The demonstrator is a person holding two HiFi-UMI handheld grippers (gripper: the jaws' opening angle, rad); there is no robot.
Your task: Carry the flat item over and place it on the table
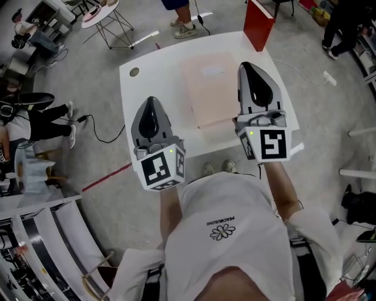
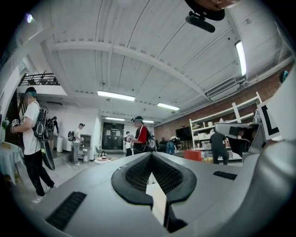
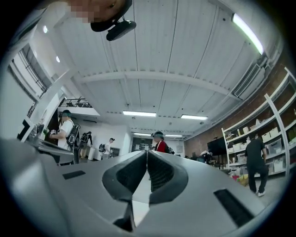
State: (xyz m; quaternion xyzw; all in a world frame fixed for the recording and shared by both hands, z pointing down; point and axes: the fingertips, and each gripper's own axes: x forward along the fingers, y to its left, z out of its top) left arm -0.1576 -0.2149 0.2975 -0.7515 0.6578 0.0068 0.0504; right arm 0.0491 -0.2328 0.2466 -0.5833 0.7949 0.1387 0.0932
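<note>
Below, flat item (image 1: 208, 88) between left tool (image 1: 150, 102) and right tool (image 1: 248, 67)

I see the flat item (image 1: 208, 88) lying mid-way across the desk (image 1: 155, 79), an upright box (image 1: 258, 23) at its 1 o'clock corner, and a side table (image 1: 100, 13) on the floor (image 1: 94, 70) at 11 o'clock.

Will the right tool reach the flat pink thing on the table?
Probably yes: the right tool hangs over the edge of the flat pink sheet with nothing between them, though its jaws are shut.
</note>
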